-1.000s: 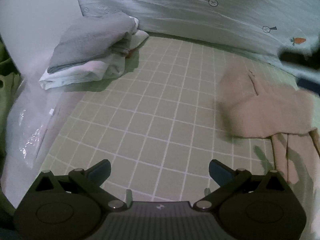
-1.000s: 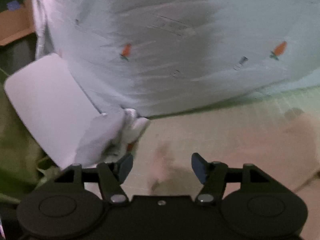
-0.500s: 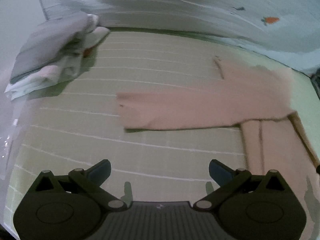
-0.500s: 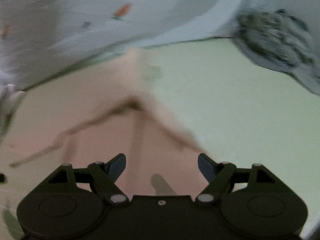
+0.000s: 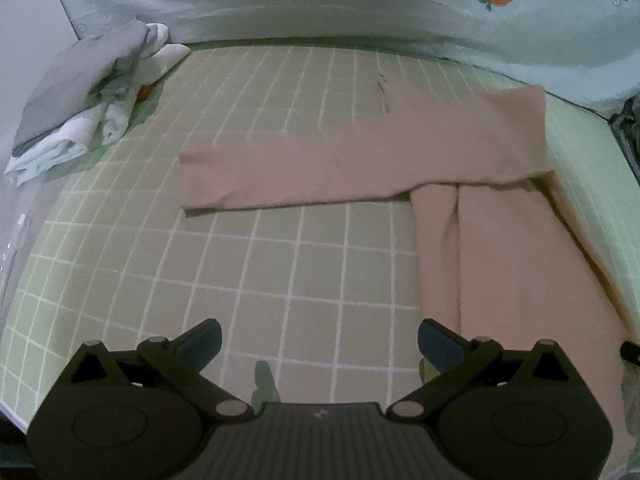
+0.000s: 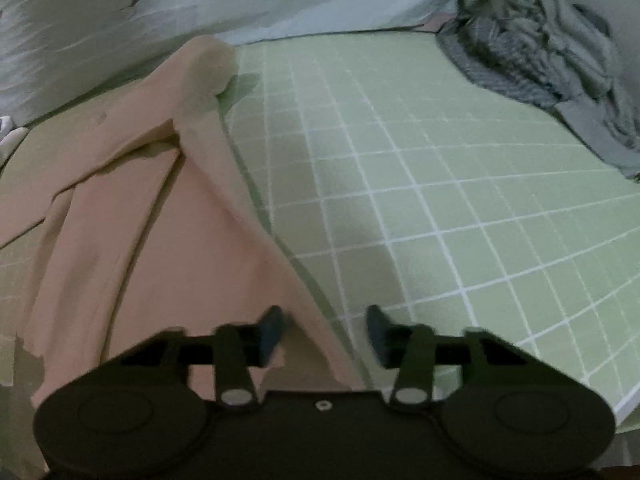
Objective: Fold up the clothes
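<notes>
Left gripper (image 5: 318, 338) spread wide above green grid mat (image 5: 280, 272), pink garment (image 5: 500, 248) alongside right. Right gripper (image 6: 322, 330) parted over garment's edge.

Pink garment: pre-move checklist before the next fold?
1. Left gripper open, holding nothing: ok.
2. Right gripper open, astride the pink garment edge: ok.
3. Cloth actually between the right fingers: cannot tell, blurred.
4. One sleeve folded across the body: ok.
5. Garment flat: not ok, ridge along the right edge.
6. Folded pile and grey heap apart from the garment: ok.
</notes>
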The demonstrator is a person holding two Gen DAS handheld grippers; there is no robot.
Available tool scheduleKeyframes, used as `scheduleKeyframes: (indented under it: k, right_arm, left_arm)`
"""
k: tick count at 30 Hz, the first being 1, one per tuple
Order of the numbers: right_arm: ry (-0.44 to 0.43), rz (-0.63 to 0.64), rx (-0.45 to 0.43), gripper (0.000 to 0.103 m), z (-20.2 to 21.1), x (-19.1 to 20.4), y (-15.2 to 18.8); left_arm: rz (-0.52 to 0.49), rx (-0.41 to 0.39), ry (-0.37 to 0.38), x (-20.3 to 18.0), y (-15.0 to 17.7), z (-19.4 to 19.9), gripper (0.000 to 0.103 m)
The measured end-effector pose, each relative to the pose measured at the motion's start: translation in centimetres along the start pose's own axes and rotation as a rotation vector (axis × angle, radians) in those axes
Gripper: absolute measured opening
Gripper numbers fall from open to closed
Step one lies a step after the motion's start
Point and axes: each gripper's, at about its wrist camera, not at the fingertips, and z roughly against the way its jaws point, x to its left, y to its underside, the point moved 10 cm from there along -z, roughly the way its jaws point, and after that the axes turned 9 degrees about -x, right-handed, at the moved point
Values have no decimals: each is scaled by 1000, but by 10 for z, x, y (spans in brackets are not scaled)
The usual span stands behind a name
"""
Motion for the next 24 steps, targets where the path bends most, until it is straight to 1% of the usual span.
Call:
scheduleKeyframes:
  k: [1,2,5,7,11,16,19,20,23,24]
  right_arm:
    - [-22,1,0,9,0,3,-1]
    - [-30,5,1,7,0,5,-2]
    - [-15,48,-12,5,4,14,-7]
    - [-8,54,-29,5,10,21,-10]
    - [-17,65,-79,5,31,48,-15]
    - [-89,80,-96,3,52,114,-4]
    - [-143,116,-72,3,52,153,13]
    - [-169,111,-53,2,50,164,19]
    - [-205,94,-12,2,47,183,33]
    - [-201,84,-32,2,52,184,30]
  left_arm:
    - [0,-2,-1,1,1,1,103]
    - [-1,-4,-3,3,1,3,103]
    - [4,-13,-1,11,2,5,103]
    - [1,-21,10,18,0,6,103]
    - [-10,-38,36,32,-4,7,103]
    - [-42,-64,73,51,-9,9,103]
    - [-63,-77,85,63,-9,13,103]
    - [-65,-79,86,68,-8,14,103]
    - [-53,-80,83,83,-5,16,103]
    - [-48,-79,82,87,-4,17,103]
